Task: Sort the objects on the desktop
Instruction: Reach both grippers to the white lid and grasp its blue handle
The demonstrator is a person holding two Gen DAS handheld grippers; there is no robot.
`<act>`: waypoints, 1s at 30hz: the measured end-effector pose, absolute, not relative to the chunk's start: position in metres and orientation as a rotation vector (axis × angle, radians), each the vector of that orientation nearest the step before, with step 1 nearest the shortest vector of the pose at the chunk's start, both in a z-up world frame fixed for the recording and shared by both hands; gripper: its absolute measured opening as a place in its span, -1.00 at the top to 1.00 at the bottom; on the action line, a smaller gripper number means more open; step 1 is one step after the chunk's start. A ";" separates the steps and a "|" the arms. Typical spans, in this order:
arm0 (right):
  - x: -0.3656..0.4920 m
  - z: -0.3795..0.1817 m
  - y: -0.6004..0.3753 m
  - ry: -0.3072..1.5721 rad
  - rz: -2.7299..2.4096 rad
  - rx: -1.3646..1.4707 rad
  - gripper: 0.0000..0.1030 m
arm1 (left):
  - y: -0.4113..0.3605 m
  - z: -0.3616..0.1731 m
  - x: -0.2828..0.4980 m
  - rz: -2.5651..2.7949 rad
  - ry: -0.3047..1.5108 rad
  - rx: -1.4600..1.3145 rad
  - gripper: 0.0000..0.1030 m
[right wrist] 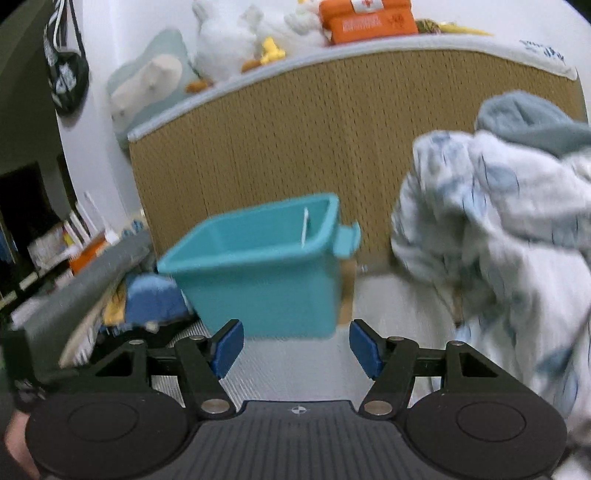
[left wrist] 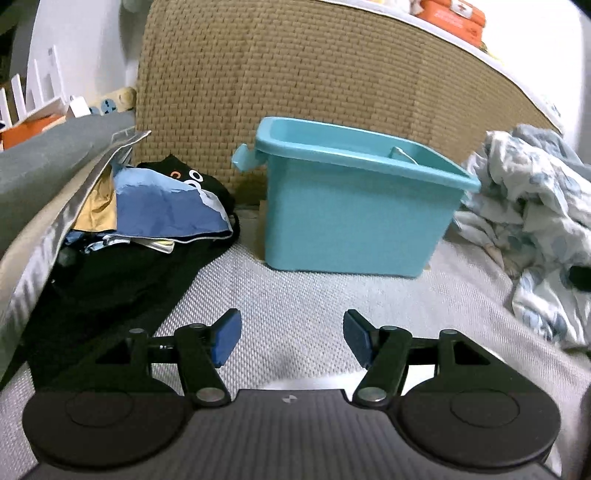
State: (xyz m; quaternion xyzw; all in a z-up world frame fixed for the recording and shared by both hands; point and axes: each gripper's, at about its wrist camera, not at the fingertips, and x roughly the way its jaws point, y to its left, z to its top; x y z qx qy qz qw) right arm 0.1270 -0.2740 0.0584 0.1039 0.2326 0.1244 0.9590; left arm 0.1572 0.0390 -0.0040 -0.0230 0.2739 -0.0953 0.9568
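A teal plastic bin (left wrist: 354, 218) stands on the grey woven surface against a tan woven backrest, with a thin white stick (left wrist: 404, 155) inside it. It also shows in the right wrist view (right wrist: 266, 280), blurred, with the white stick (right wrist: 304, 227) leaning inside. My left gripper (left wrist: 291, 339) is open and empty, low over the surface in front of the bin. My right gripper (right wrist: 296, 349) is open and empty, just in front of the bin's lower edge.
A pile of blue and gold foil packets on black cloth (left wrist: 155, 218) lies left of the bin. A crumpled white-and-blue patterned cloth (left wrist: 535, 221) lies to the right, large in the right wrist view (right wrist: 498, 240). An orange first-aid case (right wrist: 365, 18) and plush toys sit atop the backrest.
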 end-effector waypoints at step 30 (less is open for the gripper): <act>0.101 -0.032 -0.272 0.715 0.214 0.378 -0.31 | 0.048 -0.032 0.100 -0.137 0.728 0.005 -0.46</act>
